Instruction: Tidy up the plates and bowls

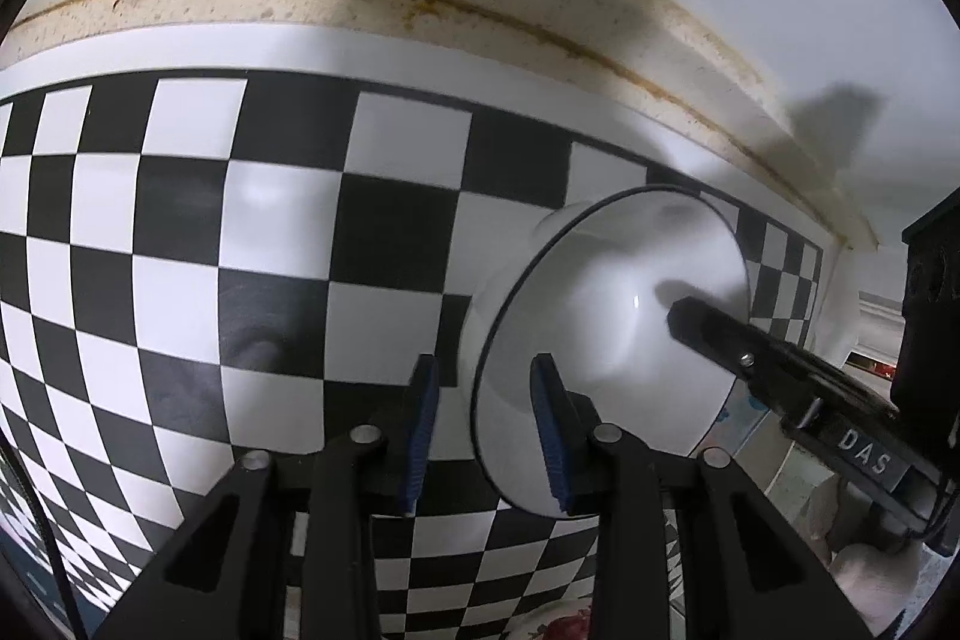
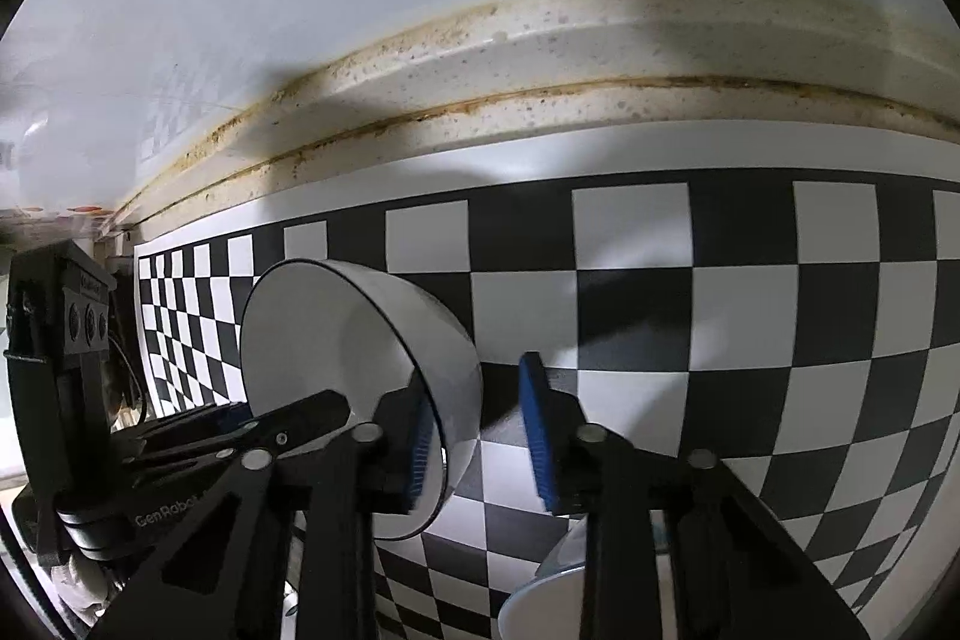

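Observation:
A white bowl (image 1: pixel 606 316) with a thin dark rim is tilted on its side above a black-and-white checkered board (image 1: pixel 288 244). My left gripper (image 1: pixel 486 430) is open around the bowl's near rim, its right finger inside the bowl. My right gripper (image 2: pixel 480 436) is open around the same bowl (image 2: pixel 360 358) from the other side, its left finger inside the bowl. The right gripper's finger (image 1: pixel 720 334) shows inside the bowl in the left view. Whether either one bears on the rim cannot be told.
A stained cream ledge (image 1: pixel 372 10) and white wall run behind the checkered board (image 2: pixel 720 316). A pale blue bowl (image 2: pixel 540 598) sits at the bottom of the right view. A flower-patterned dish edge (image 1: pixel 558 625) shows at the bottom of the left view.

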